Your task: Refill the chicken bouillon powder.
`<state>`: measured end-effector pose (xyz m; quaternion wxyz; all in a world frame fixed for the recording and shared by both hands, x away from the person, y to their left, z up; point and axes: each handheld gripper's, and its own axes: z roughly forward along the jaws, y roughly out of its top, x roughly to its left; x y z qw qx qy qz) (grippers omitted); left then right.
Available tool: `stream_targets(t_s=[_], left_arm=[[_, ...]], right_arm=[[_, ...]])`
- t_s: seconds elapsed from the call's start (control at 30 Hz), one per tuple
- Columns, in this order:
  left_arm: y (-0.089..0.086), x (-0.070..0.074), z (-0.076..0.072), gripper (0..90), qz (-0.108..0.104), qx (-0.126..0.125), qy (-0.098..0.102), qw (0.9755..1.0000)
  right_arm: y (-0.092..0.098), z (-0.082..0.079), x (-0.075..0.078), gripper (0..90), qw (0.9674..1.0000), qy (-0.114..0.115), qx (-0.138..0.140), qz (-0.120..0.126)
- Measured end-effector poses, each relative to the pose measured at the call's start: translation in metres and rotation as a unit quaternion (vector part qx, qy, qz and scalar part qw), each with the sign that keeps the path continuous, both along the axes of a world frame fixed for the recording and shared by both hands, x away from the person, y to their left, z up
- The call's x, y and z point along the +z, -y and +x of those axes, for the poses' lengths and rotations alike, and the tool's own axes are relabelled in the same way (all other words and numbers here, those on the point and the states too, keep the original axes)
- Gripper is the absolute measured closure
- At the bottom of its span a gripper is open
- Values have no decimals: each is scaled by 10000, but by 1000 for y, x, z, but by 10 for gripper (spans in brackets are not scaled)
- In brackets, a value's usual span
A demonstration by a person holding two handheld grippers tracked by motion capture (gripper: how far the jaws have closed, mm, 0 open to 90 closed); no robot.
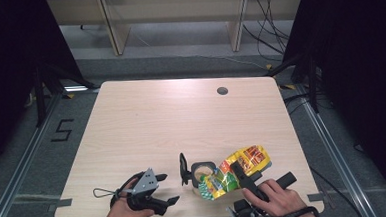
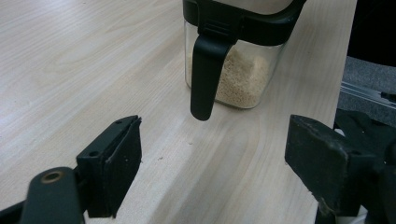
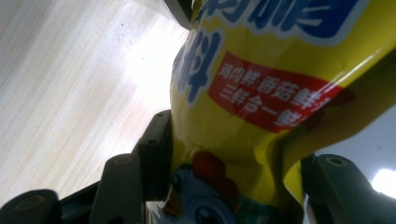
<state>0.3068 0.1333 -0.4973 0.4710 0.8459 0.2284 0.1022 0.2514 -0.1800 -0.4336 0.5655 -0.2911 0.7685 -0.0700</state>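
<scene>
Your right gripper (image 1: pixel 239 178) clamped the bag (image 1: pixel 234 171), tipped over the open jar (image 1: pixel 202 174) at the table's (image 1: pixel 147 126) five o'clock. Your left gripper (image 1: pixel 167 190) stood wide, empty. Tilt further and granules could overshoot the unsteadied jar.

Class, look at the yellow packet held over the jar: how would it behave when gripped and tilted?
Probably floppy: the packet creases where the right gripper squeezes it. Its glossy film looks slippery. It sags toward the jar, so its contents likely shift.
</scene>
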Motion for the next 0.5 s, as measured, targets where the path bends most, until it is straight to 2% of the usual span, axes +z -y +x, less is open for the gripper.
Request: stream_targets(t_s=[0.03,0.1,0.13,0.2,0.23,0.33,0.37,0.4,0.5], left_arm=[[1,-1,-2,184,-99,104,-103,9998],[1,0,-1,184,-84,110,-39,9999],[-1,1,-1,184,4,38,-44,10000],[0,0,-2,184,-59,100,-97,9999],[1,0,-1,184,-59,87,-61,9999],[1,-1,0,184,-55,15,1,10000],[1,-1,0,184,-17,15,4,10000],[1,-2,0,184,-32,54,-91,9999],[1,-2,0,184,-43,74,-80,9999]], right_arm=[[0,0,0,488,10000,38,-15,-47],[0,0,0,488,10000,36,-39,-19],[1,0,0,488,10000,9,-86,14],[1,0,0,488,10000,33,-22,38],[1,0,1,488,10000,50,-3,-51],[3,0,1,488,9999,49,-51,82],[3,0,2,488,10000,55,-70,-6],[3,1,3,488,9999,102,-61,-45],[4,2,0,488,9999,90,-42,-63]])
